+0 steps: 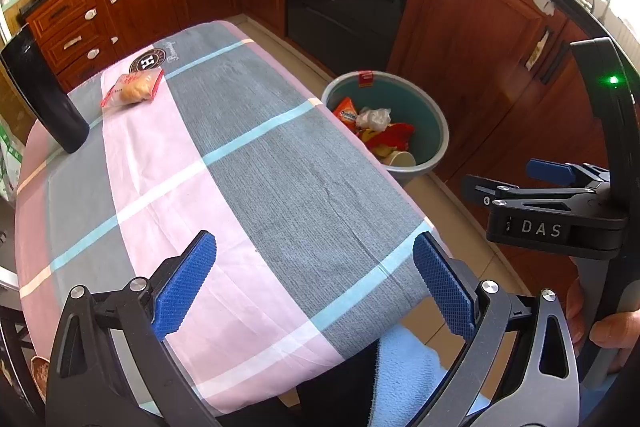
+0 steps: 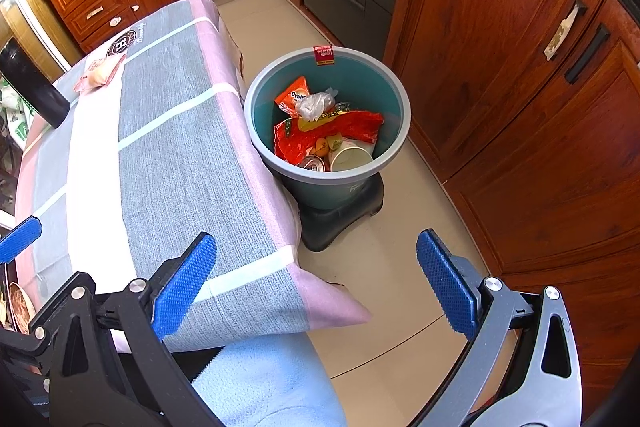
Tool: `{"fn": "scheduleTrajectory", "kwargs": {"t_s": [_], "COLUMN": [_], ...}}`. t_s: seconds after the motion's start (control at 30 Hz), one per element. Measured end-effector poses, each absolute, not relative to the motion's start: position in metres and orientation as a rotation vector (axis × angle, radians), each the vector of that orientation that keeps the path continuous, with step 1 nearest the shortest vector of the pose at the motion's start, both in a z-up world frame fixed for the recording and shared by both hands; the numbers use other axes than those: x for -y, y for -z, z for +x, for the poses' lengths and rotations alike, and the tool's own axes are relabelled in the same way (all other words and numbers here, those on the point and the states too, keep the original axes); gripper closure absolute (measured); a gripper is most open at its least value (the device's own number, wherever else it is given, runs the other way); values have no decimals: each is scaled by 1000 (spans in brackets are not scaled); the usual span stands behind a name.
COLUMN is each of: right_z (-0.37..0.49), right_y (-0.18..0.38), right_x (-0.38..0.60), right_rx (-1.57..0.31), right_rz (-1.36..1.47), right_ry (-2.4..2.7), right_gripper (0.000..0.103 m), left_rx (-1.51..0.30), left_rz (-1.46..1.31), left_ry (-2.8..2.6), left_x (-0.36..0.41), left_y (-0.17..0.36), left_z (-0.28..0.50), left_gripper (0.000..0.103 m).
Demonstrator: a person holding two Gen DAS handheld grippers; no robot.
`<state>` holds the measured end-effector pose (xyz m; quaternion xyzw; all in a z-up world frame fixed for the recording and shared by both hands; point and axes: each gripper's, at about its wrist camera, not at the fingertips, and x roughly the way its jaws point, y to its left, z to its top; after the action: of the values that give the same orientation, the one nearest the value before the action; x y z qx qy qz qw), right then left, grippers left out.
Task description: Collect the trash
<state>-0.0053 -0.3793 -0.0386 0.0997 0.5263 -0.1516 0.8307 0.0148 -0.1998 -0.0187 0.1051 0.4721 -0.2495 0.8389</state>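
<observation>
While the left gripper (image 1: 314, 283) and right gripper (image 2: 316, 283) both gape, grasping nothing, only the right wrist view reveals a can (image 2: 313, 163) inside the bin (image 2: 256, 125) at frame centre; a bread packet (image 1: 134, 89) lies upper left on the tablecloth (image 1: 280, 167).

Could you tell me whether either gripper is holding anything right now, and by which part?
Nothing is held: the left gripper and the right gripper are both open and empty.
</observation>
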Motion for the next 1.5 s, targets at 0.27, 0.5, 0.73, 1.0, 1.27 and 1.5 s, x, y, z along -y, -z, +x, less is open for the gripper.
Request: {"fn": "scheduleTrajectory", "kwargs": {"t_s": [0.27,0.5,0.73,1.0,1.27,1.5], "right_z": [-3,-1,2,3,4,5], "right_y": [40,41,42,45,47,49], "right_x": [380,381,379,379,382,385], "right_rx": [-1124,-1128,-1135,-1141,-1140,-1143], "right_rz": [215,213,208,203,208,214], "right_ry": [329,329,328,330,333,339], "right_gripper": [7,7,7,7,7,7], "left_rx": [-1006,-1012,-1020,-1027,-1033,-1051], "left_rz": [223,223,218,228,231,233], "left_ry": [522,519,520,517,506,489], "left_x": [200,200,199,200,199,198], "left_y": [21,23,25,30,34,39], "left_z": [17,17,19,19,22,24], "left_gripper": [4,4,4,4,4,4]}}
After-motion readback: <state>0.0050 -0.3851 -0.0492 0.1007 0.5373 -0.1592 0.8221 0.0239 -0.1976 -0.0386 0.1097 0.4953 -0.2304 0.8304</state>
